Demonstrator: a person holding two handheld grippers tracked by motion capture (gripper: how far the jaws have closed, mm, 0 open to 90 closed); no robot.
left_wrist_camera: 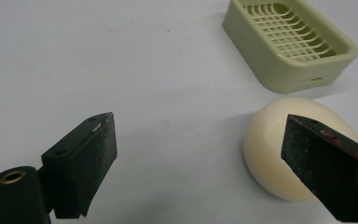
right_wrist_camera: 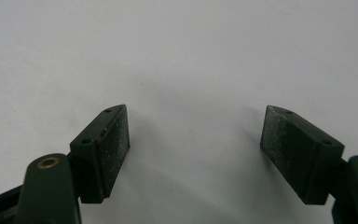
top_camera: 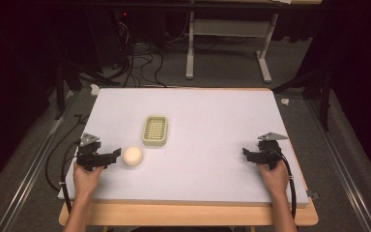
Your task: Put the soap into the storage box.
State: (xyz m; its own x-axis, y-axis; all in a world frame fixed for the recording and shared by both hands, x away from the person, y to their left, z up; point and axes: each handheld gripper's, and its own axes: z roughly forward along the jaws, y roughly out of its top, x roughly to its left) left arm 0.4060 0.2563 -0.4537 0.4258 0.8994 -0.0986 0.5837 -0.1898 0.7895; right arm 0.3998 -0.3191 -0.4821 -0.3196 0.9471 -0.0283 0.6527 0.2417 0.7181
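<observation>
Recording lab or test room, not a home. Dark drapes (top_camera: 14, 58) enclosing left and right sides, blocking stray light. Grey carpeted floor (top_camera: 222, 67) throughout. Tangle of black cables (top_camera: 140, 60) trailing across floor at back, toward equipment showing a small red indicator light (top_camera: 124, 14). White metal legs of an adjustable desk frame (top_camera: 227, 43) at rear. Metal floor rails (top_camera: 31, 169) running along both sides of the work position. Wooden surface (top_camera: 188, 215) covered with a plain white sheet (top_camera: 198, 111), staged bare apart from a few props. Black stand legs (top_camera: 314, 84) beside the far corners, as for mounted rigging.
</observation>
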